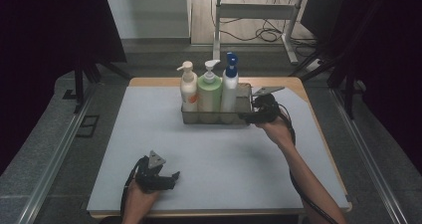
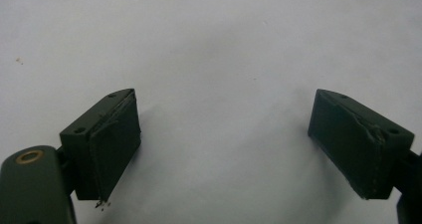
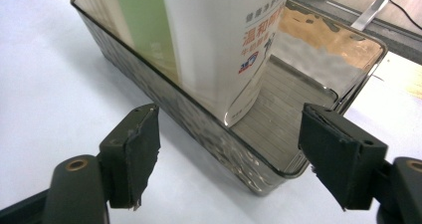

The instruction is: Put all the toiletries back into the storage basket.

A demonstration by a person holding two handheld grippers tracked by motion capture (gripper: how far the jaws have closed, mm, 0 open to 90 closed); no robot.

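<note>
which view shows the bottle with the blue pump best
The high view: the blue-pump bottle stands whole at the right of the row in the metal tray. The right gripper view catches just its white lower body and label, cropped.

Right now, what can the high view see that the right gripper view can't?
High view: three pump bottles, cream, green and white with a blue pump, and the left gripper resting open on the table. Right gripper view: red and blue print on the white bottle and the tray's ribbed floor. Both: the metal tray and the open right gripper.
</note>
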